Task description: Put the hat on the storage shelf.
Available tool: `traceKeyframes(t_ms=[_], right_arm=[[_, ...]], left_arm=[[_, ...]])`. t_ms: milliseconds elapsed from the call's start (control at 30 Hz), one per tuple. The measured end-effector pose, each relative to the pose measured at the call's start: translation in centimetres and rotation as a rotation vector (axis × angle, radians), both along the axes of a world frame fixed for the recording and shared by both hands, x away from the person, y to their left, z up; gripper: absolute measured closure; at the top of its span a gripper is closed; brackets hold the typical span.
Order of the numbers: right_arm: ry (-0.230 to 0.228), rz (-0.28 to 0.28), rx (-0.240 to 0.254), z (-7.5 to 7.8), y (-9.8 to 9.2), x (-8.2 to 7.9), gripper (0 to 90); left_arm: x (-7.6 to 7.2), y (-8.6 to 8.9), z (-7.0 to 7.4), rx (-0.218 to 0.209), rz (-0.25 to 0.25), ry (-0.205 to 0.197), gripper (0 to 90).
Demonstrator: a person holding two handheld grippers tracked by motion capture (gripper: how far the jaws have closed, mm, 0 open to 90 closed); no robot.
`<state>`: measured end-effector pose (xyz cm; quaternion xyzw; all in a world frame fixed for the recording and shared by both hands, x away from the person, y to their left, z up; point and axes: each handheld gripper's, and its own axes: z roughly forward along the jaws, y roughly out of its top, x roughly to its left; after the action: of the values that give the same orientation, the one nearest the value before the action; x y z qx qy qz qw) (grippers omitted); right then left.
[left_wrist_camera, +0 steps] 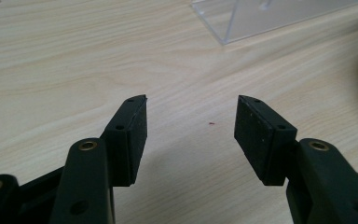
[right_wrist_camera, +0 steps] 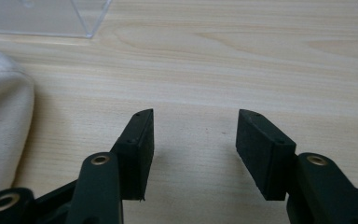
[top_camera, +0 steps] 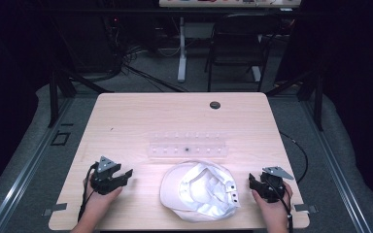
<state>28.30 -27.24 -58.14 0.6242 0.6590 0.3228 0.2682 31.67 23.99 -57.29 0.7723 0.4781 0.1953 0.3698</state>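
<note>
Two black two-jaw grippers, left (top_camera: 126, 174) and right (top_camera: 250, 180), released, empty, flanking crumpled white fabric cap (top_camera: 199, 190) on pale wooden table (top_camera: 141, 116).

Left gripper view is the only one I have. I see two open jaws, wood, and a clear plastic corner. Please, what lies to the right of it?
Observer: A white cap lies upside down on the table, between the left gripper and the right gripper.
Operator: Is the right gripper holding the cap?
Observer: No. In the right gripper view its jaws stand open over bare wood, with the cap's edge off to their left.
Operator: And the clear plastic, what is it?
Observer: A long clear rack with small white pegs, lying crosswise on the table just beyond the cap.
</note>
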Motion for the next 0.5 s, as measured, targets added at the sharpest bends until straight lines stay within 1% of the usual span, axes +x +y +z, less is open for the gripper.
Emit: traceKeyframes(t_ms=[33, 67, 100, 167, 233, 300, 333, 367, 400, 433, 467, 500], right_arm=[[0.005, 0.0, 0.025, 0.1, 0.0, -0.1, 47.5], [0.005, 0.0, 0.025, 0.1, 0.0, -0.1, 47.5], [0.005, -0.002, 0.035, 0.1, 0.0, -0.1, 47.9], [0.013, 0.004, 0.045, 0.3, 0.0, -0.3, 48.7], [0.022, 0.009, 0.041, 0.4, 0.1, -0.3, 48.4], [0.05, 0.027, 0.033, 0.6, 0.3, -0.3, 47.9], [0.061, 0.033, 0.029, 0.6, 0.4, -0.4, 47.7], [0.079, 0.064, 0.0, 1.1, 0.9, -0.5, 46.8], [0.079, 0.064, 0.0, 1.1, 0.9, -0.5, 46.8], [0.083, 0.076, -0.013, 1.3, 1.0, -0.5, 46.3], [0.094, 0.1, -0.035, 1.8, 1.2, -0.5, 45.5], [0.094, 0.1, -0.035, 1.8, 1.2, -0.5, 45.5]], left_arm=[[-0.1, -0.3, 0.0, 0.002, -0.017, -0.004, 46.1], [-0.1, -0.3, 0.0, 0.002, -0.017, -0.004, 46.7], [-0.1, -0.4, 0.0, 0.001, -0.025, 0.0, 46.7], [-0.1, -0.4, 0.0, -0.001, -0.026, 0.002, 46.9], [-0.2, -0.4, 0.0, -0.003, -0.024, 0.009, 47.1], [-0.2, -0.4, 0.1, -0.005, -0.023, 0.015, 47.2], [-0.3, -0.4, 0.2, -0.008, -0.02, 0.012, 47.1], [-0.3, -0.5, 0.3, -0.002, -0.022, 0.006, 47.4], [-0.3, -0.5, 0.3, -0.002, -0.022, 0.006, 47.4], [-0.4, -0.5, 0.3, -0.003, -0.021, 0.005, 47.4], [-0.4, -0.5, 0.3, -0.001, -0.021, 0.004, 48.2], [-0.4, -0.5, 0.3, -0.006, -0.022, 0.007, 48.2]])
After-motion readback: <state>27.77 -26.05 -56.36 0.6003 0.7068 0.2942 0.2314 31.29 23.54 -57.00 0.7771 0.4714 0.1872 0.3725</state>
